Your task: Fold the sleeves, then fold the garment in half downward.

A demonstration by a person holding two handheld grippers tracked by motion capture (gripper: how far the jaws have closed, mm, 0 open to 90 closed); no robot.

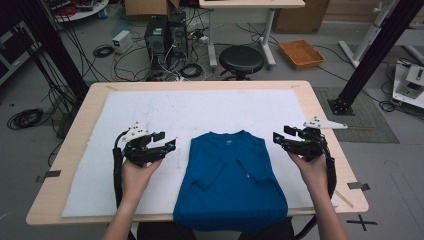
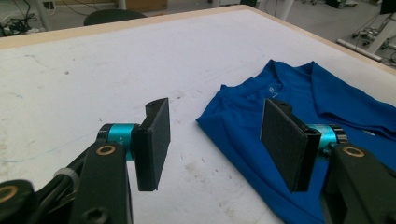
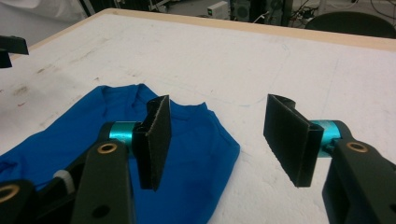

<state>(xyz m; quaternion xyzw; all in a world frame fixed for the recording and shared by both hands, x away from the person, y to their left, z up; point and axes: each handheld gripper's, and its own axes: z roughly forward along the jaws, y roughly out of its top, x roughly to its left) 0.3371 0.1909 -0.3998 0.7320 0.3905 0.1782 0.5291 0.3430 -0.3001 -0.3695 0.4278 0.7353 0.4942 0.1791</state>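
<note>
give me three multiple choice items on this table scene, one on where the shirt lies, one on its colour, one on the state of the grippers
1. Where does the shirt lie?
A. between the two grippers, on the white mat
B. on the stool
C. on the floor

2. What colour is the shirt?
A. red
B. blue
C. white

3. How do the left gripper and right gripper stand?
A. both shut on the shirt
B. one open, one shut
C. both open, holding nothing

Answers:
1 A: the high view shows it spread on the mat with a gripper on each side.
2 B: it is plainly blue in all views.
3 C: each gripper view shows a wide gap between its jaws.
</note>
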